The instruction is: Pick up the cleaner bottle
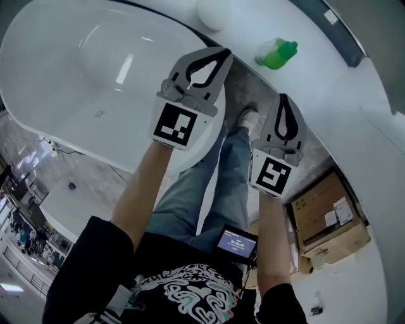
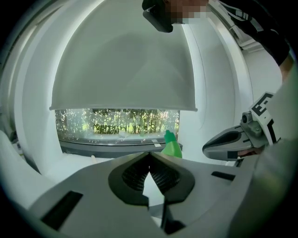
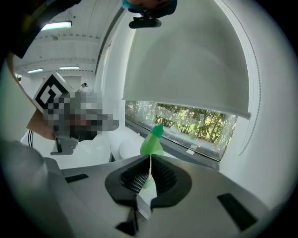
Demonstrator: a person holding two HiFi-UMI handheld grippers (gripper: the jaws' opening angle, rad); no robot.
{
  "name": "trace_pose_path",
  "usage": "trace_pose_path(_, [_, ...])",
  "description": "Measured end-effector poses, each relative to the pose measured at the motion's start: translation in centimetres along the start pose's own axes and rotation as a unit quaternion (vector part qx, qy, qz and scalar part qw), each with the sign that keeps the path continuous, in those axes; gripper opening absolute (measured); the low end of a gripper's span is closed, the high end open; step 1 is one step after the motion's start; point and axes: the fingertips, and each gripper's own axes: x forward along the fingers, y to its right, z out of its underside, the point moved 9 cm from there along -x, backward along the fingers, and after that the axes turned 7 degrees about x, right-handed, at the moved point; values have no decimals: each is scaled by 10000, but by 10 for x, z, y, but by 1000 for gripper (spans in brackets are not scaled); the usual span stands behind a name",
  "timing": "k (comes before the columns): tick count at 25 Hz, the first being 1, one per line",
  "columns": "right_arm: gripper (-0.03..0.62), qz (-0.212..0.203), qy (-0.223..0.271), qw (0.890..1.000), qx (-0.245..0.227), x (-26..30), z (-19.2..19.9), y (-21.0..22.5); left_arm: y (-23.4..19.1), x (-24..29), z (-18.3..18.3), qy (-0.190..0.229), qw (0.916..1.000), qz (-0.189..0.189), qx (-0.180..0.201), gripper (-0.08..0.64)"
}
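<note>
The green cleaner bottle (image 1: 276, 53) stands on a white ledge by the window, beyond both grippers. My left gripper (image 1: 224, 55) hangs over the bathtub rim with its jaws together and nothing between them. To its right and lower in the head view, my right gripper (image 1: 283, 97) is also shut and empty. In the left gripper view the bottle (image 2: 171, 146) shows just right of my shut jaw tips (image 2: 149, 154), well ahead of them. In the right gripper view the bottle (image 3: 151, 143) stands straight behind the closed tips (image 3: 150, 156), still apart from them.
A white bathtub (image 1: 76, 82) fills the left of the head view. A white round object (image 1: 214, 12) sits near the bottle. Cardboard boxes (image 1: 326, 215) lie on the floor at the right. The person's jeans leg and shoe (image 1: 248, 117) stand between tub and ledge.
</note>
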Motion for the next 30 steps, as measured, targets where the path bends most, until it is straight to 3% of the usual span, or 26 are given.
trace_pose_path(3, [28, -36, -173, 9996, -237, 13, 12, 5, -1, 10, 12, -22, 10000, 8, -78, 15])
trace_pose_path(15, [28, 28, 9, 10000, -88, 38, 31, -6, -5, 30, 36, -110, 9995, 288, -71, 15])
trace_pose_path(24, [32, 73, -271, 9989, 381, 51, 53, -21, -13, 30, 45, -105, 9990, 430, -38, 15])
trace_pose_path(28, [117, 237, -443, 9979, 419, 66, 64, -21, -12, 36, 49, -308, 9981, 441, 317, 15])
trace_pose_path(30, [150, 302, -531, 9971, 464, 74, 69, -20, -10, 41, 53, -334, 9983, 392, 282, 15])
